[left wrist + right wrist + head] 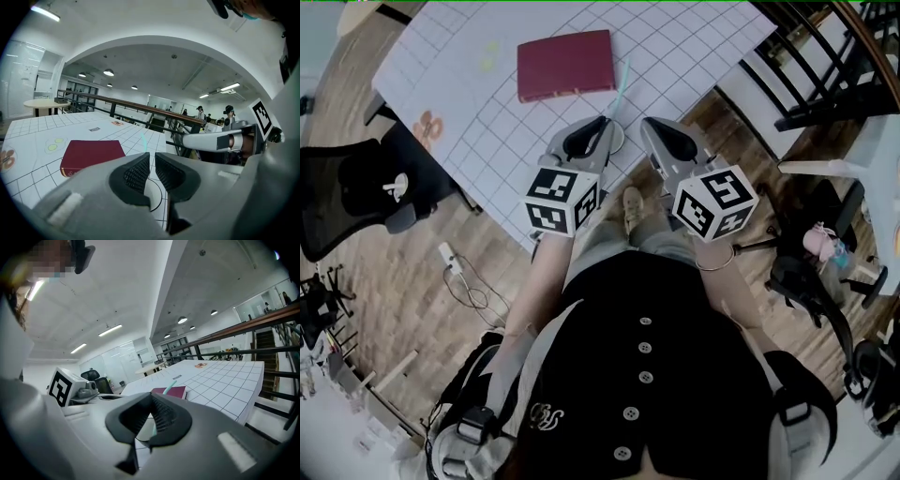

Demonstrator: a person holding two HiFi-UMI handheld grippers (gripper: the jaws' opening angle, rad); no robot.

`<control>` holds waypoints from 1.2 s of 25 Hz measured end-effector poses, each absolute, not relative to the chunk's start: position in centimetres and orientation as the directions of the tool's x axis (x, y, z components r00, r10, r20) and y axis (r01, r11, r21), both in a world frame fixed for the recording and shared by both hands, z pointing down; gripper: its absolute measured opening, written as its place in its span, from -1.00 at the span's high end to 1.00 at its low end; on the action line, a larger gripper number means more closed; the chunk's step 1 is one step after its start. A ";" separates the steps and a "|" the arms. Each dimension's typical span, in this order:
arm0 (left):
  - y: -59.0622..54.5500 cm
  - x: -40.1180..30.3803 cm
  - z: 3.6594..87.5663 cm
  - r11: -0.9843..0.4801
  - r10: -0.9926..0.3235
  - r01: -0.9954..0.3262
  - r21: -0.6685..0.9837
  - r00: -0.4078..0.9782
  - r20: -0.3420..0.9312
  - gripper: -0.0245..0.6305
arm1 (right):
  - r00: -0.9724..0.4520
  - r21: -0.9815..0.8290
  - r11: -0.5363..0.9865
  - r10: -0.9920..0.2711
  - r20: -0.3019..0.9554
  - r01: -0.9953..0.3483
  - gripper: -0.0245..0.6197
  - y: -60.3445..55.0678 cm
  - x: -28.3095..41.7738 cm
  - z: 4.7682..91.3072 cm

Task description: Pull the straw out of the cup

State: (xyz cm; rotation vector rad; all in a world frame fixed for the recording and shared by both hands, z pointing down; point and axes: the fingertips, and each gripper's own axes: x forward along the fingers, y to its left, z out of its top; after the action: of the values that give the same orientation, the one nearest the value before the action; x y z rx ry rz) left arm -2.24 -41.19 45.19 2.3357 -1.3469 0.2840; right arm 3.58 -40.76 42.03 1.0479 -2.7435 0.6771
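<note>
Most of the cup (617, 141) is hidden: in the head view only a pale round edge shows at the near edge of the table (703, 47), tucked behind the left gripper (598, 127), and in the left gripper view a dark curved line below the jaws may be its rim or a print on the gridded cloth, I cannot tell which. The pale teal straw (622, 82) rises from that spot, leaning toward the red book (565, 64) beyond it; the right gripper (151, 399) covers its middle, so only its top and a short stretch lower down show there. The left gripper's jaws stand a narrow gap apart with nothing between them. The right gripper's jaws meet at their tips, with nothing caught between them. Each gripper's cube carries black square markers, no words. A small label on the cloth, orange and yellow-green prints, marks on the book's spine and a pale emblem on the person's dark garment (675, 375) are too small to read
</note>
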 end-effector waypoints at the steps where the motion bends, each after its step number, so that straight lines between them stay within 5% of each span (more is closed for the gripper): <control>1: -41.3 -2.2 45.6 -0.433 -0.770 -0.863 0.261 0.505 0.390 0.81 | -0.753 -0.368 0.658 -0.598 0.276 -0.657 0.92 -41.0 3.6 42.3; 19: -43.8 -1.2 49.4 -0.407 -0.727 -0.891 0.203 0.451 0.518 0.55 | -0.758 -0.405 0.642 -0.568 0.319 -0.651 0.92 -44.2 4.7 45.0; 30: -44.8 -0.7 50.6 -0.454 -0.664 -0.872 0.185 0.469 0.583 0.56 | -0.768 -0.412 0.648 -0.550 0.328 -0.640 0.92 -45.1 4.4 45.7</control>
State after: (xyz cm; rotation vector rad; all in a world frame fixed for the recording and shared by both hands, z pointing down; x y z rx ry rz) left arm -0.65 -44.78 50.61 2.2584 -1.2777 0.6032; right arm 4.38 -45.10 45.71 0.9807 -2.6915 0.7733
